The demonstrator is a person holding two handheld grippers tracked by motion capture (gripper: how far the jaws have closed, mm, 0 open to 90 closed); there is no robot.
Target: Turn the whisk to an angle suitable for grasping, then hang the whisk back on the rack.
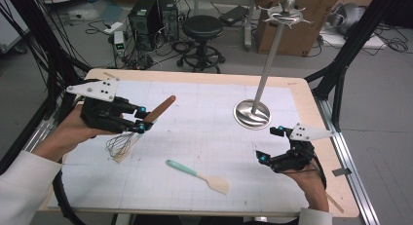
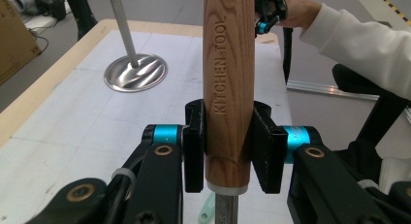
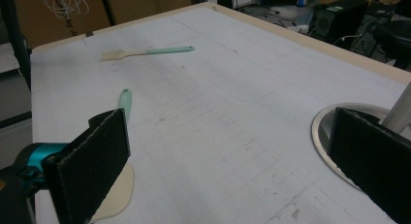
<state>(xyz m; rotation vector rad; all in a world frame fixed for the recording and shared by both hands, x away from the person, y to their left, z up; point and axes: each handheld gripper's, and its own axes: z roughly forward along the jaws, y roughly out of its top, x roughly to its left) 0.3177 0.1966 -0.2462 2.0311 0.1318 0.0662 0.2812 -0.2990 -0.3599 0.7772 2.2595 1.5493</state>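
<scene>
My left gripper (image 1: 141, 119) is at the left of the table, shut on a whisk (image 1: 122, 143) that is lifted off the table. Its pads clamp the lower end of the wooden handle (image 2: 228, 88), stamped "KITCHEN TOOL"; the handle slants up to the right and the wire head hangs low toward the person. My right gripper (image 1: 269, 144) hovers at the right side with its jaws wide open and nothing between them (image 3: 228, 156). A spatula (image 1: 195, 175) with a mint handle and cream blade lies between the two hands, close to the right gripper's left pad (image 3: 123, 105).
A steel stand rises from a round base (image 1: 252, 114) at the back right, its pole ending in hooks (image 1: 287, 13); the base sits just beyond the right gripper's right pad (image 3: 322, 127). A second mint-handled spatula (image 3: 145, 53) lies at the table's left, under the whisk.
</scene>
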